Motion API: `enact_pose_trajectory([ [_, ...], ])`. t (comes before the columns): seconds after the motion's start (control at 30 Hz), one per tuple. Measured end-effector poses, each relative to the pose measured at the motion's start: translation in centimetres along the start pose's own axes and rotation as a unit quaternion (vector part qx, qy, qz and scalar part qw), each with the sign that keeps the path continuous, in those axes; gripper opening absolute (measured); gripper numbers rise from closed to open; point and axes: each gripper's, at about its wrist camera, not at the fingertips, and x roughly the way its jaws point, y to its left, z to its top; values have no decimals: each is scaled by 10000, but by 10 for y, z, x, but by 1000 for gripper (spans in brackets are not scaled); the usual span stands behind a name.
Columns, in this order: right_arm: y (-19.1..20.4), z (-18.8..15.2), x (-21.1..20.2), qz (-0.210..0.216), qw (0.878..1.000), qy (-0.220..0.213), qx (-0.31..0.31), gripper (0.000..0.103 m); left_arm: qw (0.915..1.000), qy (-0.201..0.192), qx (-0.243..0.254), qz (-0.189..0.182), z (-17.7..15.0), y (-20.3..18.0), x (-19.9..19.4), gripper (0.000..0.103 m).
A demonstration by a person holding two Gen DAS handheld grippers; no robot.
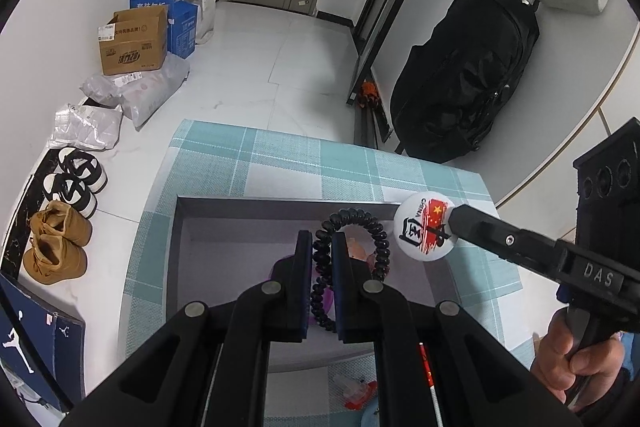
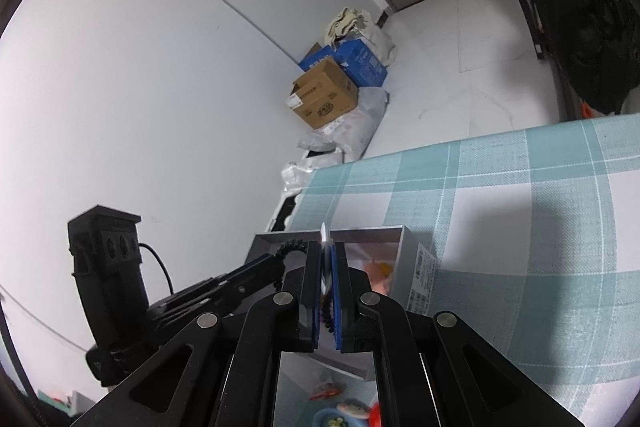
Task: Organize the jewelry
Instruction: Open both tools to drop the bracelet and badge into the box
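My left gripper is shut on a black spiral hair tie and holds it over the open grey box on the checked cloth. My right gripper is shut on a round white badge with a red flag print, at the box's far right corner. In the right wrist view the right gripper pinches the badge edge-on, with the grey box just beyond. A pink item and a purple item lie inside the box.
The teal checked cloth covers the table. Small red and clear items lie on it near me. On the floor are shoes, cardboard boxes, plastic bags and a black backpack.
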Motion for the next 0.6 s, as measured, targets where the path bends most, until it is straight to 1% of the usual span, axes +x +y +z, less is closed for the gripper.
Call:
enact_pose_trajectory([
  [0.13, 7, -4, 2, -85, 9997, 25, -216, 4, 10000, -4, -46, 5, 1, 1, 2, 5],
  [0.2, 10, -6, 2, -182, 9993, 20, -332, 4, 9999, -17, -103, -102, 1, 3, 1, 5],
  [0.23, 11, -6, 3, -197, 9991, 36, -376, 6, 9999, 18, -119, -123, 2, 3, 2, 6],
  [0.3, 12, -7, 6, -223, 9986, 112, -472, 7, 9996, 212, -120, -171, 2, 3, 7, 12],
  [0.33, 13, -8, 6, -279, 9983, 106, -510, 7, 9993, 306, -127, -195, 2, 4, 9, 18],
  [0.37, 13, -8, 5, -296, 9981, 89, -542, 7, 9992, 311, -145, -198, 1, 5, 8, 21],
  [0.43, 14, -9, 2, -366, 9975, 33, -596, 9, 9994, 260, -134, -200, 0, 6, 4, 24],
  [0.5, 15, -11, -4, -358, 9972, -96, -644, 9, 9995, 196, -133, -198, -1, 6, -1, 29],
  [0.53, 15, -10, -6, -346, 9972, -126, -653, 11, 9997, 139, -162, -148, -1, 7, -4, 33],
  [0.6, 16, -12, -12, -407, 9966, -211, -678, 20, 9997, 72, -234, -94, -2, 9, -7, 35],
])
